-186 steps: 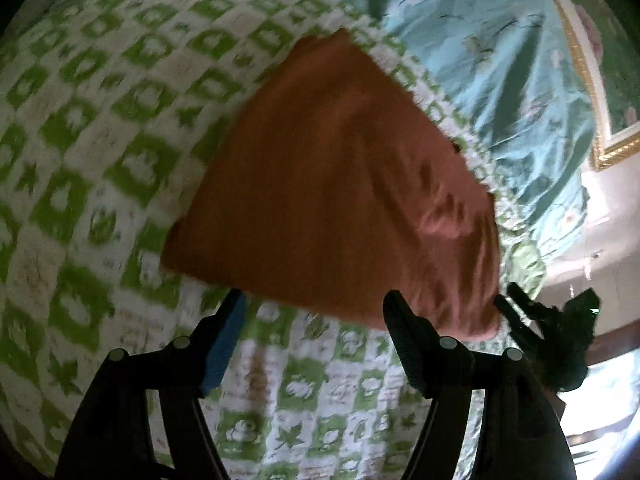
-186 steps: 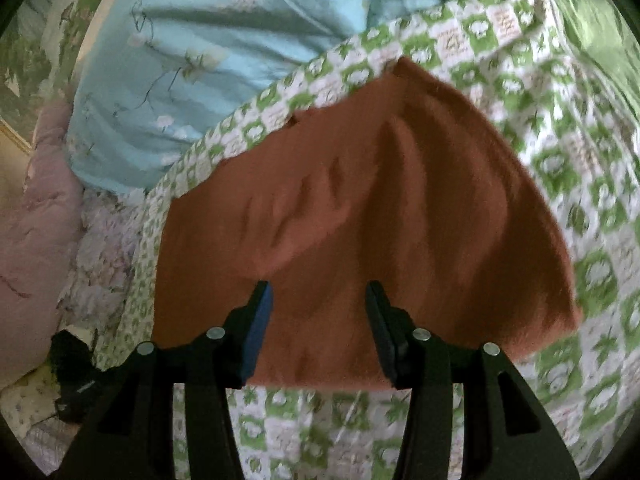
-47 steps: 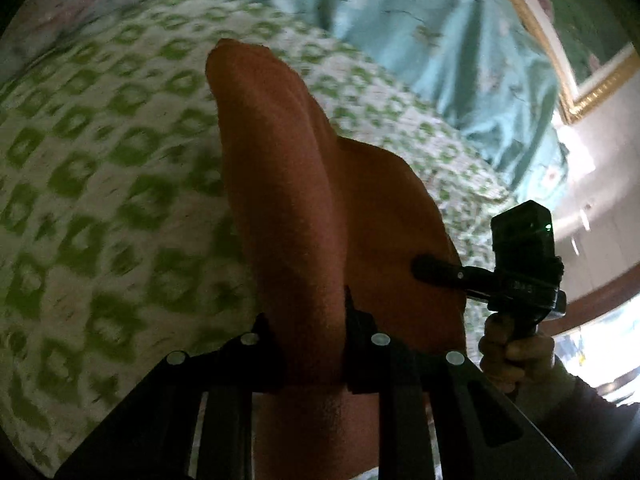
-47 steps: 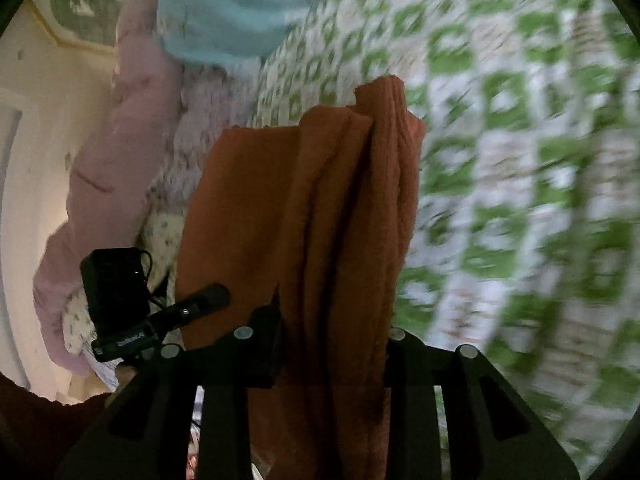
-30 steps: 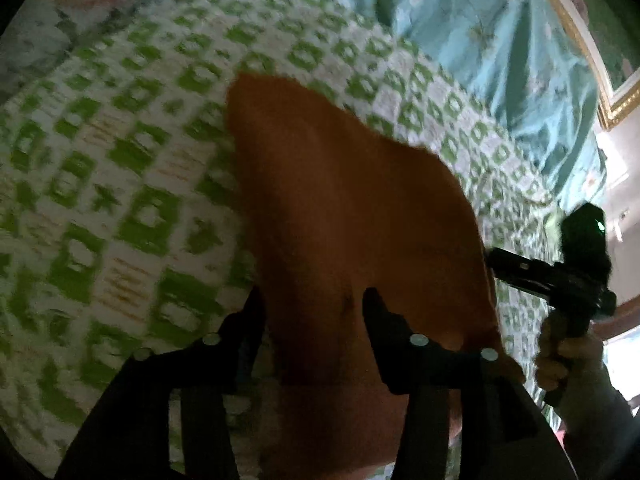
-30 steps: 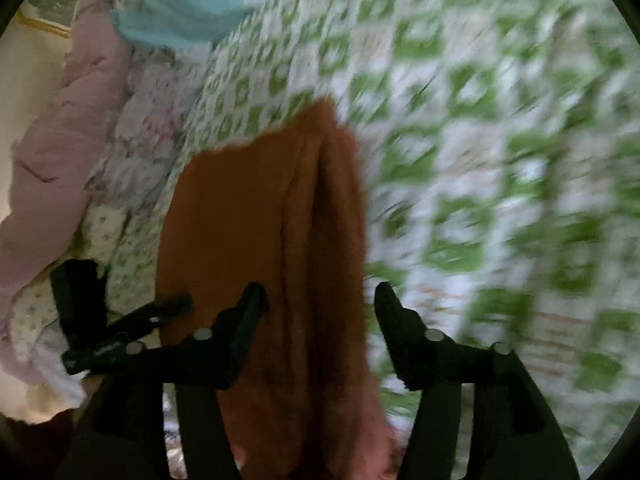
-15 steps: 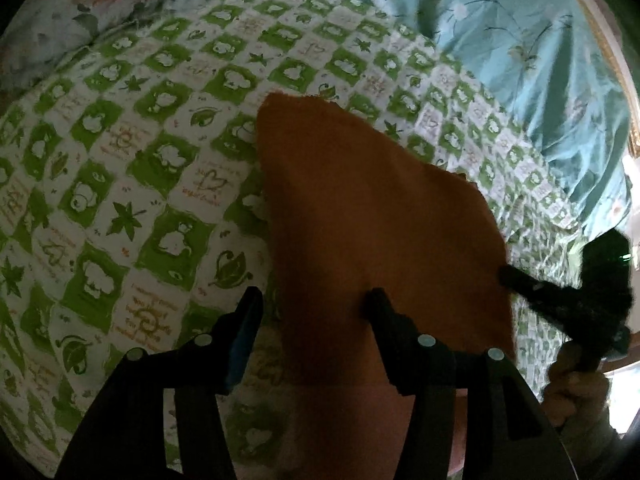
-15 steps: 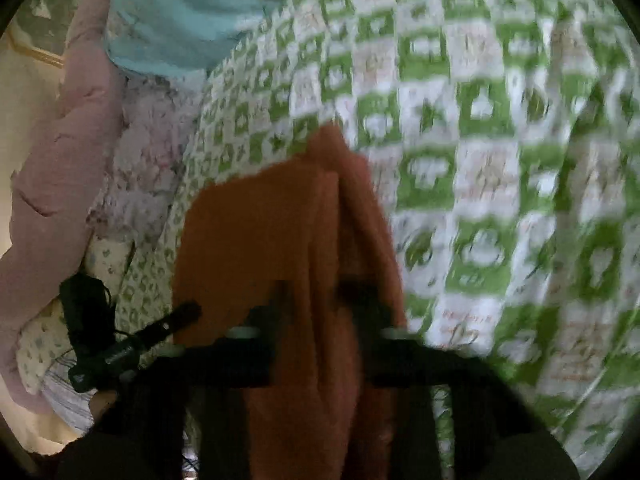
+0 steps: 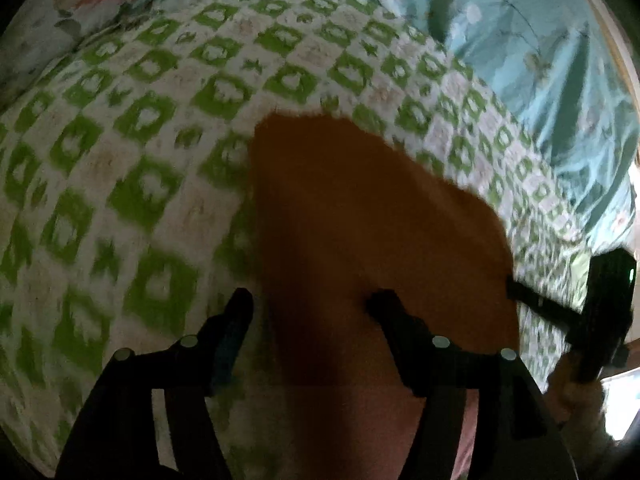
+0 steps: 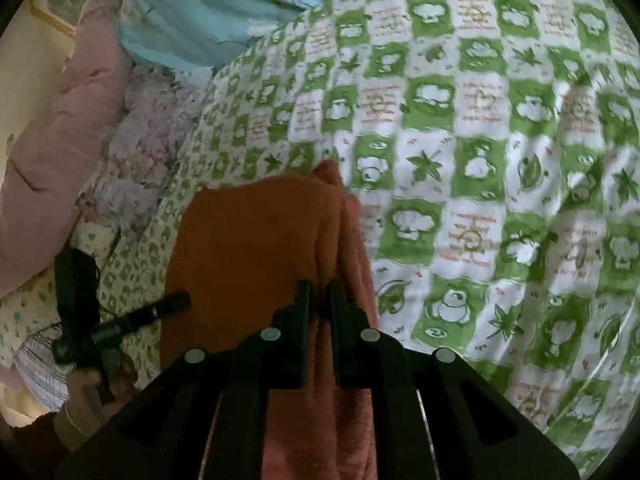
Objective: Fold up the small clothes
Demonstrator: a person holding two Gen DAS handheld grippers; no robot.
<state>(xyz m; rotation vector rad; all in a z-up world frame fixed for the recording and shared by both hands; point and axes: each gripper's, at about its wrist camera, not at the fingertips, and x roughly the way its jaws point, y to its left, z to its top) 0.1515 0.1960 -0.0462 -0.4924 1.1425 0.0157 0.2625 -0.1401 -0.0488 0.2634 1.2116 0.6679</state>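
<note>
Two claws are in play, and my right claw (image 10: 319,286) has its jaws pressed almost together, pinching a raised fold of the orange cloth (image 10: 256,248). That cloth lies on the green-and-white checked quilt (image 10: 480,128), running from beneath my right claw away to a narrow tip just ahead of it. Left of my right claw the cloth spreads flat; right of it a thick rolled edge drops straight onto the quilt.

My left claw (image 9: 310,300) stands spread, and its jaws have just been opening wider. The cloth (image 9: 360,220) lies between and under them, but I see neither finger pressing on it; its left finger (image 9: 236,316) sits at the cloth's left edge, over the quilt (image 9: 140,140).

Crowding comes from the sides. Beyond the quilt's far edge, ahead of both claws, lies a pale blue flowered cover (image 10: 208,12). Far to the left of my right claw is a pink padded quilt (image 10: 48,152) with a pale floral fabric (image 10: 136,152) beside it. The left claw's black body (image 10: 76,300) and the hand (image 10: 92,384) holding it sit low to the left of my right claw, near the cloth's left edge.

Open quilt lies to the right of my right claw and to the left of my left claw, with nothing resting on it.
</note>
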